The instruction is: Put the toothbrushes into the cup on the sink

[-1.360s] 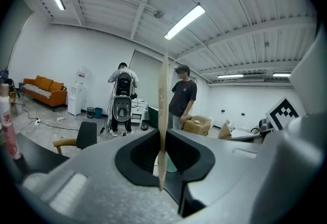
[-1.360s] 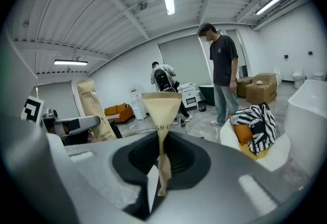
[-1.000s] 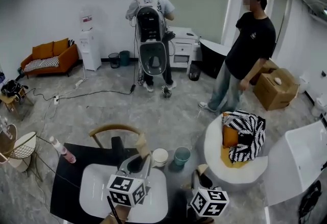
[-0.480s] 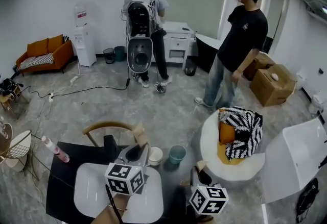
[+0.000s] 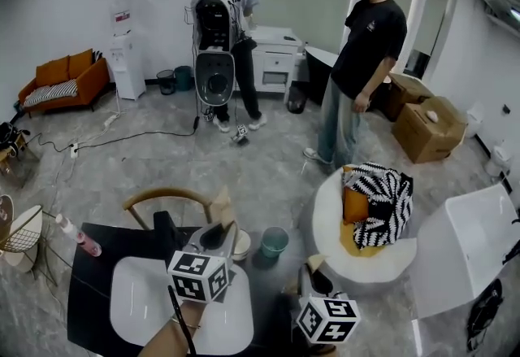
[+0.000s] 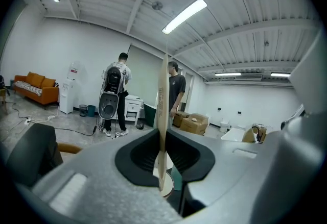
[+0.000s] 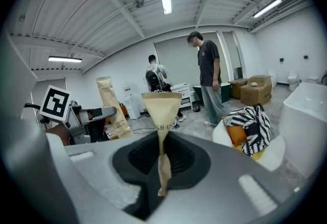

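Note:
My left gripper (image 5: pixel 218 235) is shut on a tan paper-wrapped toothbrush packet (image 5: pixel 222 211) that stands upright above the black counter. In the left gripper view the packet (image 6: pixel 162 110) shows edge-on between the jaws of that gripper (image 6: pixel 162 159). Just past it stand a white cup (image 5: pixel 240 245) and a teal cup (image 5: pixel 274 241). My right gripper (image 5: pixel 317 274) sits lower right, shut on a second tan packet (image 7: pixel 161 116), pinched and twisted at the jaws of the gripper (image 7: pixel 162 159). The white sink basin (image 5: pixel 138 306) lies under my left gripper.
A wooden chair back (image 5: pixel 166 202) stands behind the counter, with a pink bottle (image 5: pixel 81 238) at the counter's left. A round white seat with a striped cushion (image 5: pixel 375 202) and a white tub (image 5: pixel 471 241) are to the right. Two people stand farther back.
The head view has shifted a little, so the counter sits lower left in frame. The person in black has stepped left. Both grippers keep their packets, almost still.

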A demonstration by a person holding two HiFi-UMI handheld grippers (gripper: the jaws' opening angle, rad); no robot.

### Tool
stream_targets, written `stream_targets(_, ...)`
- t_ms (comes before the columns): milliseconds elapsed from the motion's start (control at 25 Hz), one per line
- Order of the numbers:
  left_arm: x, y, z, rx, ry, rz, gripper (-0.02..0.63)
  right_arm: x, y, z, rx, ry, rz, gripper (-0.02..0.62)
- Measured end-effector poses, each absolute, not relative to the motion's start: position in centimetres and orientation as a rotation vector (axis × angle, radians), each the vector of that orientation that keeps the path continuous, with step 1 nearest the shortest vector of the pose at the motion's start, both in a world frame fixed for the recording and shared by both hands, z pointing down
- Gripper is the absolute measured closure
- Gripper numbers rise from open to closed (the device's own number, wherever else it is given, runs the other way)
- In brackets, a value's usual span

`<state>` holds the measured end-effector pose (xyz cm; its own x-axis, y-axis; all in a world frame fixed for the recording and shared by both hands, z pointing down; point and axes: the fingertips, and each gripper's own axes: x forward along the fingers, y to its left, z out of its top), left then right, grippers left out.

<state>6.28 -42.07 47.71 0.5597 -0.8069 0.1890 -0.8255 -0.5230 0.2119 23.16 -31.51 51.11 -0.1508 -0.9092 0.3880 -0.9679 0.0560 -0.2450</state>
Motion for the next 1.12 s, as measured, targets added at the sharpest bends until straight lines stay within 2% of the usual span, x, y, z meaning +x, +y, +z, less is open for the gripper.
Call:
stream_targets(680, 7.5, -42.4, 50.8, 2.499, -1.329, 0.165, 0.566, 24.1, -30.7, 53.2, 1.972, -2.151, 0.737, 0.563)
stream_targets(720, 7.6, -42.3, 51.0, 2.494, -1.32, 0.166, 0.561, 24.1, -30.7, 53.3, 1.971, -2.149, 0.741, 0.563)
stream_targets(880, 7.7, -42.2, 51.8, 2.492, -1.293, 0.213, 0.442, 24.0, -30.7, 53.7, 1.969, -2.149, 0.754, 0.563)
stream_targets(1120, 6.6, -42.2, 52.4, 2.454, -1.335, 0.235, 0.434, 23.5, -31.1, 53.3, 1.964, -2.165, 0.754, 0.563)
